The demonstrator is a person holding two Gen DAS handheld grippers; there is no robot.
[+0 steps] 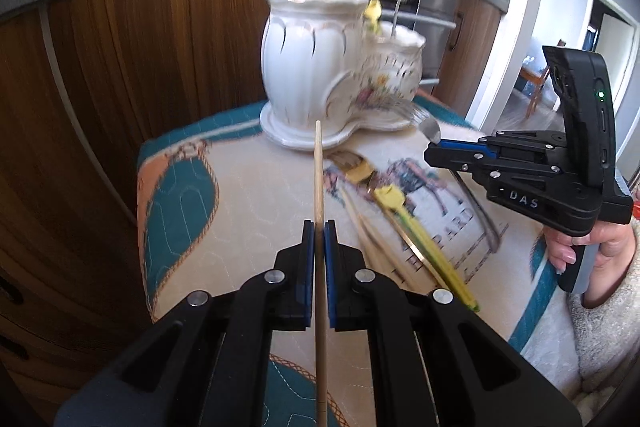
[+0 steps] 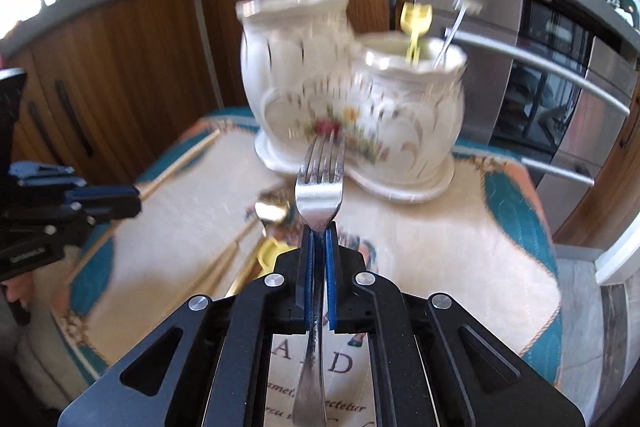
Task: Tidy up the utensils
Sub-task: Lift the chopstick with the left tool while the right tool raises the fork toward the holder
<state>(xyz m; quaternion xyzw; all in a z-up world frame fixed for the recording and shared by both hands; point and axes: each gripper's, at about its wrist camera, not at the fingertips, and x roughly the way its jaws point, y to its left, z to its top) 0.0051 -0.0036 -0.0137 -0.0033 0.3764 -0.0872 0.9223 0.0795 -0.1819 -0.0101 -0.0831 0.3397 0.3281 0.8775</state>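
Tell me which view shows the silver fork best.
The right wrist view: the silver fork sits centred, tines and handle visible, clamped in the right hand-held gripper. The left wrist view shows only a bit of its head poking past that gripper's tips from the side.

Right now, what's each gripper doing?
Left gripper: shut on a chopstick.
Right gripper: shut on a fork.
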